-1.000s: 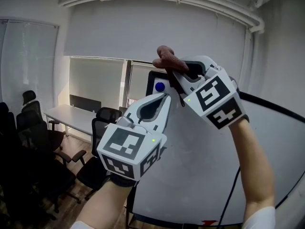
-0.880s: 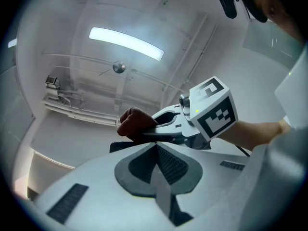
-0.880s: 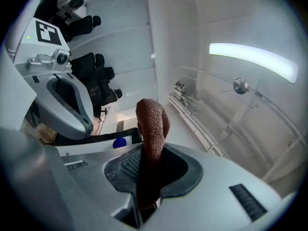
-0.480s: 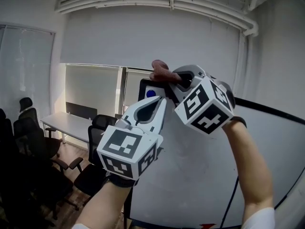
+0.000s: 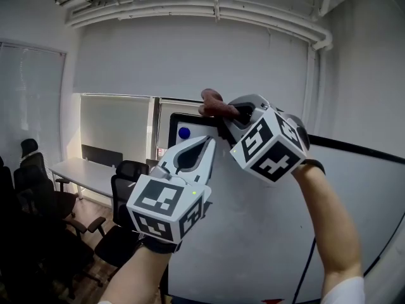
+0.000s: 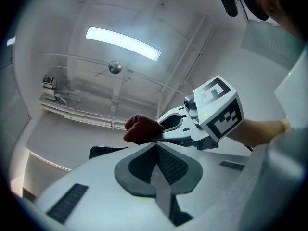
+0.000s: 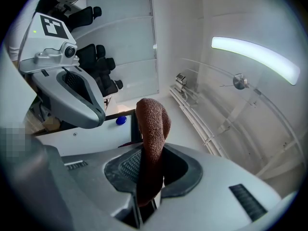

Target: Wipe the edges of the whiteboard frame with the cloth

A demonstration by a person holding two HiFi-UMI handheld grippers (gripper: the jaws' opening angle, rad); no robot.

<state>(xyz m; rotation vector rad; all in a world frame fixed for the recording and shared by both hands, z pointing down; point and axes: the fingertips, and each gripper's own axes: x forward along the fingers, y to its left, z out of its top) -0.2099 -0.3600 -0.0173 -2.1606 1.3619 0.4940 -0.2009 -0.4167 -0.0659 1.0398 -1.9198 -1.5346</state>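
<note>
- Cloth [image 5: 213,100] is clenched in my right gripper [image 5: 223,114] near the whiteboard frame [image 5: 354,147]; dragging could tug it loose.
- Left gripper [image 5: 207,144], closed on nothing, crowds close; I risk a knock.

head: faces whiteboard [image 5: 253,233] | 2 gripper views: close, aimed upward | shared: cloth [image 7: 153,129]

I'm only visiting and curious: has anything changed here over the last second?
The right claw, shut on the brown cloth, has slid slightly rightward along the top of the whiteboard frame, away from the blue magnet. The left claw stays shut and empty just below it.
</note>
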